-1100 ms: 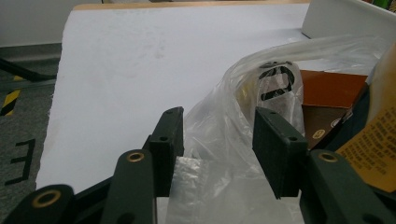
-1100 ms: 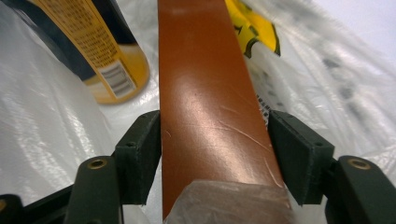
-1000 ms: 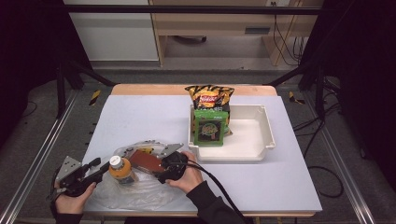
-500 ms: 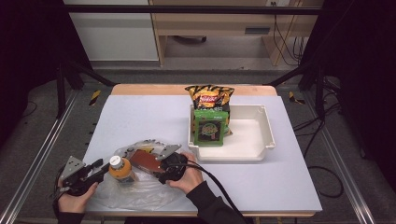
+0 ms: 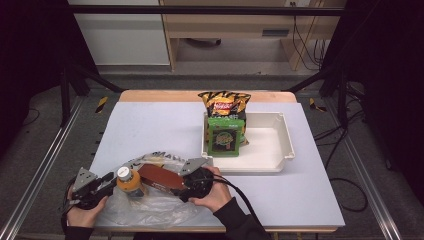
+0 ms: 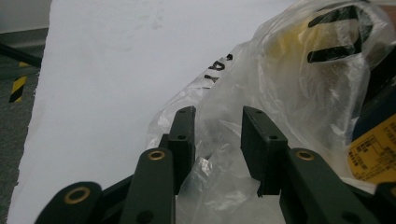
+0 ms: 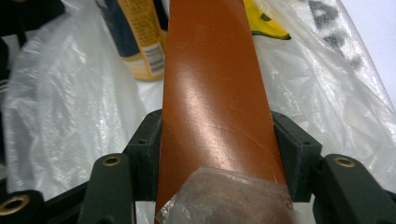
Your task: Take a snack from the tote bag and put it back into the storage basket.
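A clear plastic bag (image 5: 150, 207) lies crumpled at the table's front left. In it stands an orange bottle (image 5: 129, 182) with a white cap, and a long brown can (image 5: 159, 178) lies beside it. My right gripper (image 5: 186, 181) is shut on the brown can (image 7: 212, 84), one pad on each side of it (image 7: 217, 135). My left gripper (image 5: 102, 184) sits just left of the bottle. Its jaws have just been closing, and a fold of the plastic bag (image 6: 280, 84) stands between them (image 6: 218, 126), with a gap still showing.
A white tray (image 5: 272, 152) sits right of centre, holding an upright green box (image 5: 226, 137) with a black and yellow chips bag (image 5: 225, 102) leaning behind it. A cable (image 5: 240, 197) trails from the right gripper toward the front edge.
My right gripper has shifted a little to the right with the brown can. The left hand has stayed in place beside the bottle.
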Action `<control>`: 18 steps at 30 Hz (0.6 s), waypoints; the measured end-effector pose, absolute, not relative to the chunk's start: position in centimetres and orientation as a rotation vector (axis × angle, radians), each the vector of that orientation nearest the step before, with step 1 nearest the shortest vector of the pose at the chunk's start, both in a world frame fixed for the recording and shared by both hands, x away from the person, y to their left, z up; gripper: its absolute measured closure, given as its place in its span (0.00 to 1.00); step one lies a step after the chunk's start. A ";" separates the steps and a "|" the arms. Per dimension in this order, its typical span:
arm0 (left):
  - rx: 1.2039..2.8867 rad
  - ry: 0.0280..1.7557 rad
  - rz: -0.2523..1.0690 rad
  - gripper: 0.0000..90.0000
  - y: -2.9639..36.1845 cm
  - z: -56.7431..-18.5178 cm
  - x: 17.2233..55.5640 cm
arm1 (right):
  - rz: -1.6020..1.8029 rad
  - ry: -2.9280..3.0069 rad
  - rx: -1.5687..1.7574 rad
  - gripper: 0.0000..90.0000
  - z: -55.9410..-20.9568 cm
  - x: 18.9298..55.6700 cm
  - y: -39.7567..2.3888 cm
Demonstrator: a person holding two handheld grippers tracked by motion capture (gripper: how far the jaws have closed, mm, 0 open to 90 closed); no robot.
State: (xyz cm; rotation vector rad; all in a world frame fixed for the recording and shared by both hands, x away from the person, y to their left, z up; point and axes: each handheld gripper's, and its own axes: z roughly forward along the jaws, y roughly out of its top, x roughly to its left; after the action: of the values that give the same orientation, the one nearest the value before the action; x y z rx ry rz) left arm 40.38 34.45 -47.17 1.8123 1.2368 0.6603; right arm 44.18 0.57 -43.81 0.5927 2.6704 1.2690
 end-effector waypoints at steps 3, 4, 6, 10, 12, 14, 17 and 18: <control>1.813 1.251 0.659 0.72 34.5 -47.2 40.4 | 1.278 2.662 0.567 0.49 -43.6 43.9 0.2; 1.811 1.254 0.658 0.72 34.6 -47.3 40.5 | 1.278 2.661 0.550 0.49 -43.6 43.8 0.0; 1.809 1.260 0.655 0.72 34.6 -47.3 40.5 | 1.276 2.663 0.549 0.49 -43.7 43.8 -0.4; 1.818 1.260 0.655 0.72 34.4 -47.4 40.6 | 1.296 2.657 0.554 0.49 -43.6 43.9 -0.9; 1.825 1.258 0.649 0.72 34.3 -47.4 40.6 | 1.334 2.642 0.567 0.49 -43.4 44.0 -1.0; 1.822 1.255 0.645 0.71 34.3 -47.4 40.6 | 1.360 2.628 0.579 0.49 -43.1 44.1 -1.0; 1.825 1.256 0.645 0.71 34.3 -47.3 40.5 | 1.400 2.610 0.577 0.49 -42.8 44.2 -1.0; 1.824 1.255 0.644 0.71 34.3 -47.4 40.6 | 1.405 2.608 0.572 0.49 -42.6 44.1 -1.0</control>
State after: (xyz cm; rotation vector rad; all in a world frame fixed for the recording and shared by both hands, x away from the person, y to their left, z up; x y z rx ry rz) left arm 40.56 34.31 -47.35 1.8244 1.2553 0.6441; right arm 44.12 -1.05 -42.65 0.5721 2.6076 1.4052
